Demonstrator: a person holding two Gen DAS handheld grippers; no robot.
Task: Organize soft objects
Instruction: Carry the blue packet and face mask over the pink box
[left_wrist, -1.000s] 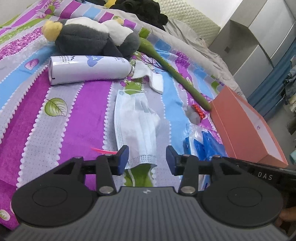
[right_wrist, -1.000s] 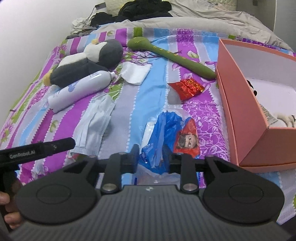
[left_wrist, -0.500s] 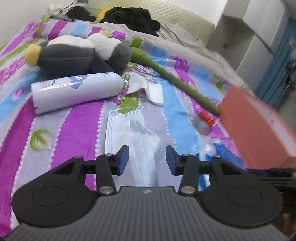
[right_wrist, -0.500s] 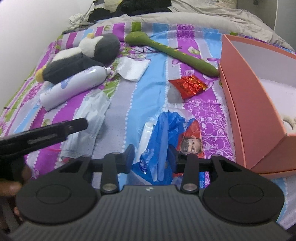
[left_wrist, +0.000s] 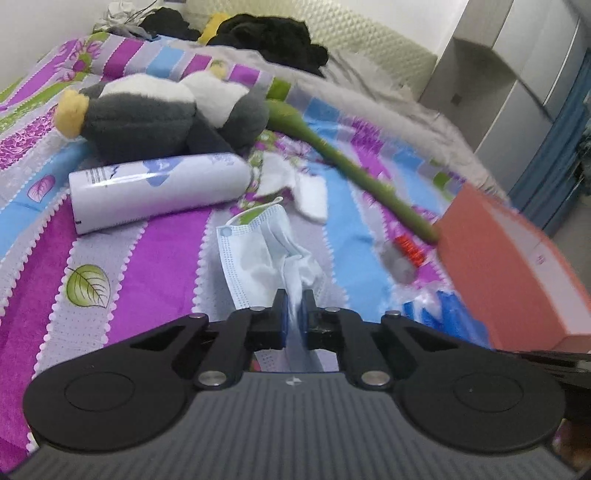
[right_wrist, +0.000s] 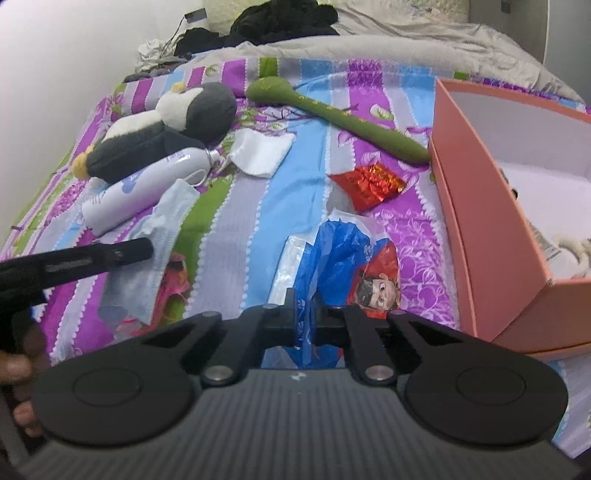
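Note:
My left gripper (left_wrist: 293, 308) is shut on the near edge of a light blue face mask (left_wrist: 255, 254), which bunches up on the striped bedspread. The mask also shows in the right wrist view (right_wrist: 159, 236). My right gripper (right_wrist: 304, 314) is shut on a blue plastic bag (right_wrist: 340, 254) with a cartoon face. A grey and white plush penguin (left_wrist: 159, 110) lies at the far left. A long green plush stem (left_wrist: 351, 162) runs toward the open pink box (right_wrist: 491, 206).
A white spray bottle (left_wrist: 159, 188) lies beside the penguin. A white cloth (right_wrist: 262, 151) and a red foil wrapper (right_wrist: 373, 182) lie mid-bed. Dark clothes (left_wrist: 269, 37) pile at the headboard. A white plush (right_wrist: 576, 251) sits inside the box.
Both grippers have closed: the left on the mask's edge, lifting and bunching it, the right on the blue bag. The left view has tilted up toward the headboard.

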